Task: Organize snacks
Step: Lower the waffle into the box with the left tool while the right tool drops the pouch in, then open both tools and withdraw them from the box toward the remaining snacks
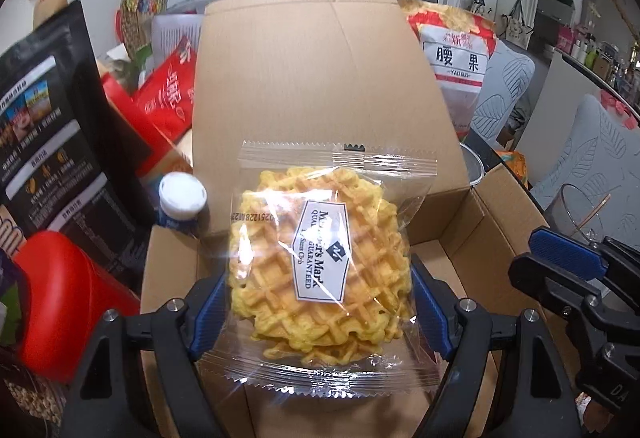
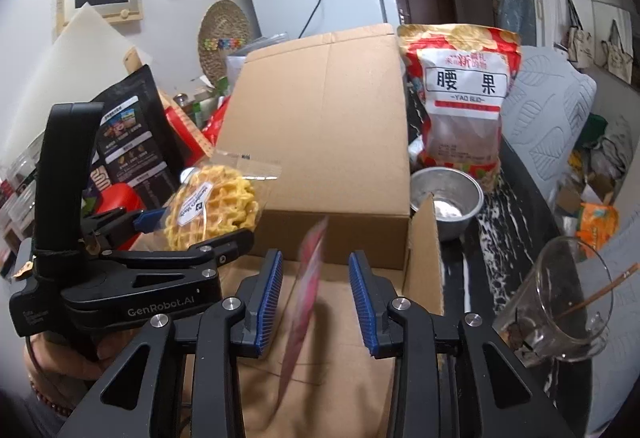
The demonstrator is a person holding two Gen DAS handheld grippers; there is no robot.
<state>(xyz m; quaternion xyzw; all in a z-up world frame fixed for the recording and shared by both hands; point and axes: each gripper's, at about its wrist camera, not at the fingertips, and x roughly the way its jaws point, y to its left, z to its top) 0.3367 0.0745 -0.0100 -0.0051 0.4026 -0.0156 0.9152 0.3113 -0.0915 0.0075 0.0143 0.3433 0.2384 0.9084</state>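
My left gripper is shut on a clear-wrapped yellow waffle and holds it above the open cardboard box. The waffle and left gripper also show at the left of the right wrist view. My right gripper is open over the box. A blurred pink-red packet hangs between its pads without touching them, apparently falling into the box. The right gripper shows at the right edge of the left wrist view.
A cashew bag stands behind the box on the right, with a metal bowl and a glass beside it. A black pouch, a red container, a white-capped bottle and red bags crowd the left.
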